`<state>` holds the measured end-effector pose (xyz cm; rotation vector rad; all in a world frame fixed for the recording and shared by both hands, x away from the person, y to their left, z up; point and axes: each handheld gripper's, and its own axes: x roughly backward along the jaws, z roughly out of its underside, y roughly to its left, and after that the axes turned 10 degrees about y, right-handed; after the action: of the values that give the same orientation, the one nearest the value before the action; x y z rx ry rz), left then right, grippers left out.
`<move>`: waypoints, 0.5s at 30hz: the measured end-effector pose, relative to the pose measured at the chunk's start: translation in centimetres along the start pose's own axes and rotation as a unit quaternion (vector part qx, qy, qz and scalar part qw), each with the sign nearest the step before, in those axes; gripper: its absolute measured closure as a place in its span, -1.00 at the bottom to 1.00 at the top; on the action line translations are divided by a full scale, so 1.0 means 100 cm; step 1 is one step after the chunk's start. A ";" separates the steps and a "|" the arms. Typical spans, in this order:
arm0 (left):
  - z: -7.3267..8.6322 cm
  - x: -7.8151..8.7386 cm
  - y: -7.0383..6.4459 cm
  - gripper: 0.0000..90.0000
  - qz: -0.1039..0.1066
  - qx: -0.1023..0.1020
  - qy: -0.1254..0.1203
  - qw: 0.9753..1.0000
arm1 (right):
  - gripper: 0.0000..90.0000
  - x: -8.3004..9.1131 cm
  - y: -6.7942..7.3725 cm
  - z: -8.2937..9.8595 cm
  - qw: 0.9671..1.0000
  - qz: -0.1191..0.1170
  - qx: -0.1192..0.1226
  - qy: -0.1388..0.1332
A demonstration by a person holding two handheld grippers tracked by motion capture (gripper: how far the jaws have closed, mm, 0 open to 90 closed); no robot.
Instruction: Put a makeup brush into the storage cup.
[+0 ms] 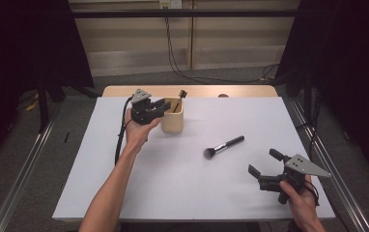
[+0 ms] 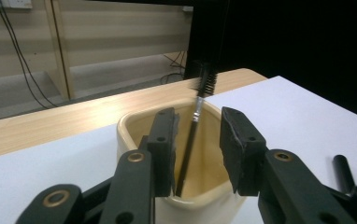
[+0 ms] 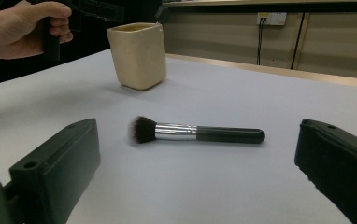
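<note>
A cream cup stands at the back of the white table, with a thin black spoolie brush leaning inside it. My left gripper hovers at the cup's left rim, open. In the left gripper view the jaws stand apart over the cup and the spoolie brush rises between them, untouched. A black-handled makeup brush lies flat mid-table. My right gripper is open near the front right, facing that makeup brush, which lies a short way ahead of its wide-spread jaws.
The white table top ends in a wooden strip at the back. Cables trail on the floor behind. Dark curtains stand at both sides. In the right gripper view the cup and the other hand show farther off.
</note>
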<state>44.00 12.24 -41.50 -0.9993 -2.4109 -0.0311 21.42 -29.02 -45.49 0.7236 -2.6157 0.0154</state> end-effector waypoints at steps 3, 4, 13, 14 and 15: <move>0.002 0.004 -0.001 0.43 0.004 -0.001 -0.005 1.000 | -1.00 0.000 0.001 0.000 1.000 -0.001 0.000 0.001; 0.002 0.006 -0.001 0.39 0.007 -0.002 -0.005 1.000 | -1.00 0.000 0.001 0.000 1.000 -0.001 0.001 0.001; 0.005 0.017 -0.004 -0.29 -0.003 0.002 0.000 1.000 | -1.00 -0.001 0.001 0.000 1.000 -0.001 0.002 0.002; 0.005 0.018 -0.004 -0.37 -0.006 0.004 0.000 1.000 | -1.00 -0.001 0.001 0.000 1.000 -0.001 0.002 0.003; 0.006 0.020 -0.004 -0.41 -0.007 0.005 0.000 1.000 | -1.00 -0.001 0.000 0.000 1.000 -0.001 0.003 0.002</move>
<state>42.27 13.37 -40.99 -0.9793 -2.4154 -0.0248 21.46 -28.95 -45.51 0.7288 -2.6119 0.0249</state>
